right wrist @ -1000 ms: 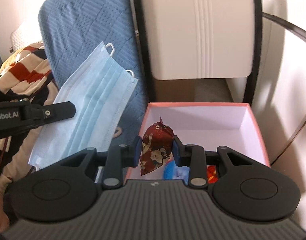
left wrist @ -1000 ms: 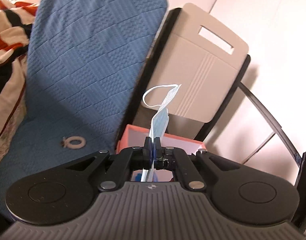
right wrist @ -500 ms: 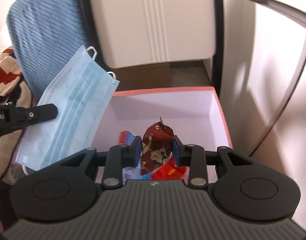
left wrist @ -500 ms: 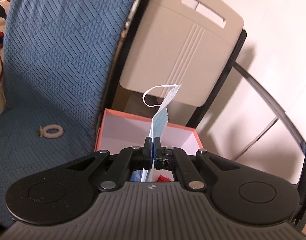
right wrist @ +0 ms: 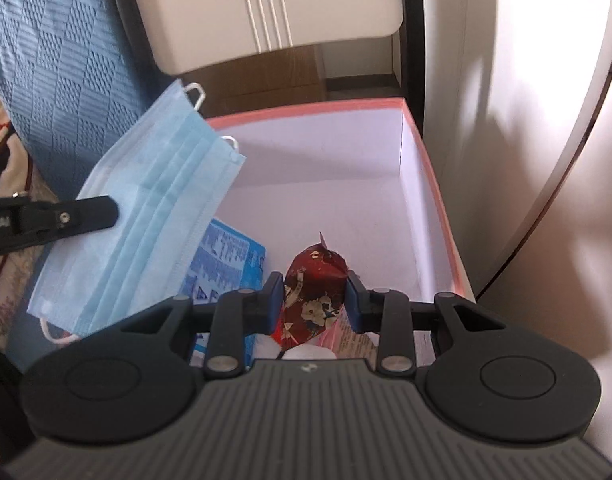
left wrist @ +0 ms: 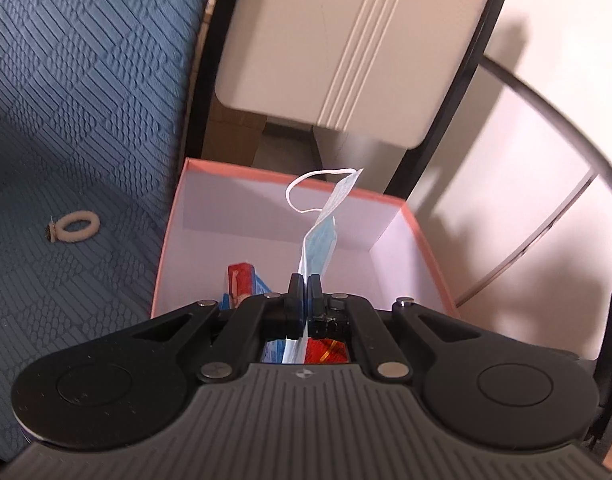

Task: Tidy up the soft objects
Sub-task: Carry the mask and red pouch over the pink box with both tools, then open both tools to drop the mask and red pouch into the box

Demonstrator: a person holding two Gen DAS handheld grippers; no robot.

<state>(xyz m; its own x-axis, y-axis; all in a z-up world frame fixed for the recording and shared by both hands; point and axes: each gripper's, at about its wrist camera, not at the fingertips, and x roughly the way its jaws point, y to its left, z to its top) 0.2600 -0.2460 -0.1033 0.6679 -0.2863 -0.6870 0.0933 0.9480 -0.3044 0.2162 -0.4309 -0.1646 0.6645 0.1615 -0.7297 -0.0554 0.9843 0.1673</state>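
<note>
A: Left wrist view — what're you gripping?

B: Your left gripper (left wrist: 304,285) is clenching the blue face mask (left wrist: 319,242) edge-on at frame center, over the pink box (left wrist: 421,240). White hair tie (left wrist: 74,228) is lying mid-left on the blue cover (left wrist: 78,92).

A: Right wrist view?

B: Your right gripper (right wrist: 315,294) is pinching the red floral pouch (right wrist: 311,300) at center, over the box's interior w/ a blue packet (right wrist: 226,258) inside. Mask is hanging at left.

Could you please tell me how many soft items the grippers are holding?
2: a pale blue pleated face mask in the left gripper, a dark red floral pouch in the right gripper.
</note>
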